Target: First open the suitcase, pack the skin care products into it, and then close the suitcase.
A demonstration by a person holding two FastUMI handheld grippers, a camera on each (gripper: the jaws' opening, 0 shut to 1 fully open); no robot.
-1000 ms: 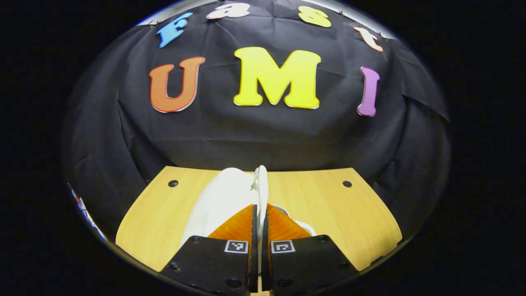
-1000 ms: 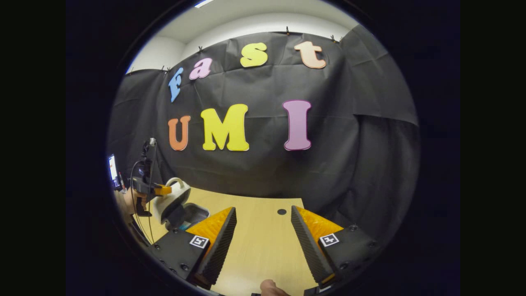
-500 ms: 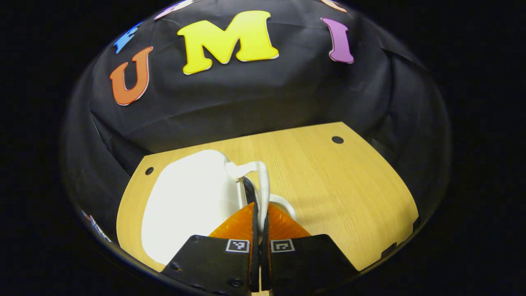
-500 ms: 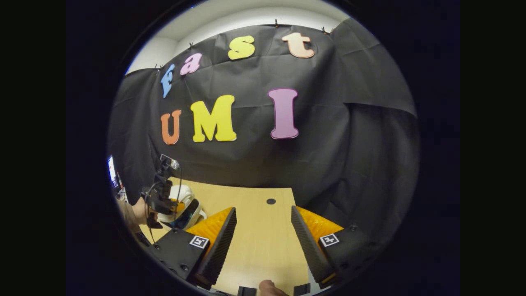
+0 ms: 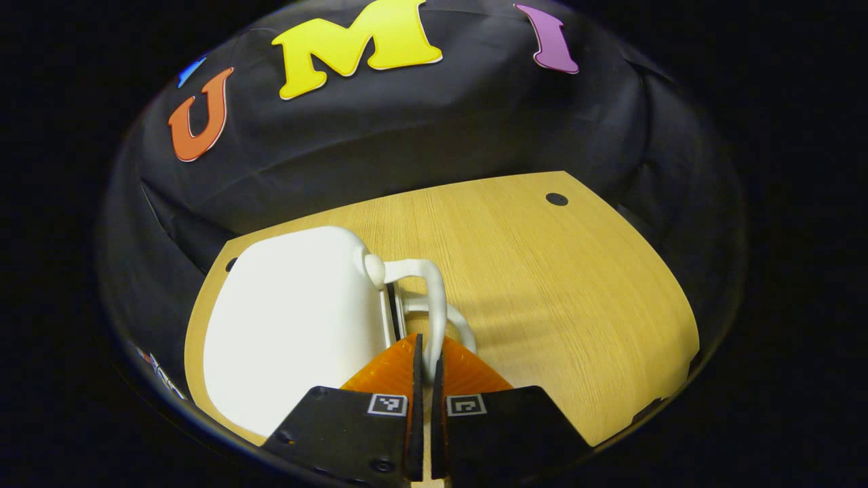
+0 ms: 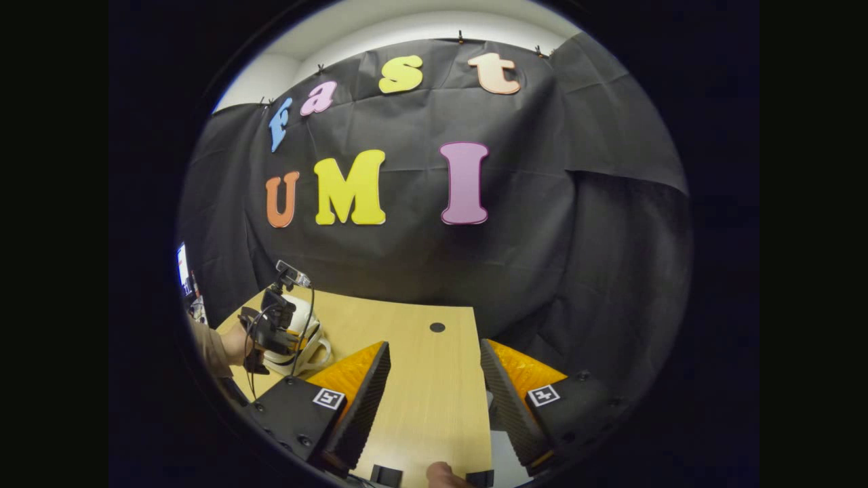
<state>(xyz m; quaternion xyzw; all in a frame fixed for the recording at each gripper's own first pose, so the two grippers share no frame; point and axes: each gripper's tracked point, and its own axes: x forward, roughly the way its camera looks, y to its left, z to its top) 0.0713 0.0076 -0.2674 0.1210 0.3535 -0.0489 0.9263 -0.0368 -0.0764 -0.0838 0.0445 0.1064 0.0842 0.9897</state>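
Left gripper (image 5: 424,366) clamps handle (image 5: 434,305) of white suitcase (image 5: 291,325), seemingly closed, on wooden table (image 5: 556,305); right gripper (image 6: 434,386) hangs open nearby.

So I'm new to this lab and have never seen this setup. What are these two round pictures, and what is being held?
No robot arm here: a person holds a two-finger gripper in each hand, and each carries a fisheye camera looking along its own fingers. In the left gripper view, the left gripper is shut on the handle of a small white suitcase, whose lid looks down or nearly so. It rests on a wooden table. In the right gripper view, the right gripper hangs open over the table, holding nothing. Farther off there you see the person's hand with the left gripper at the suitcase.
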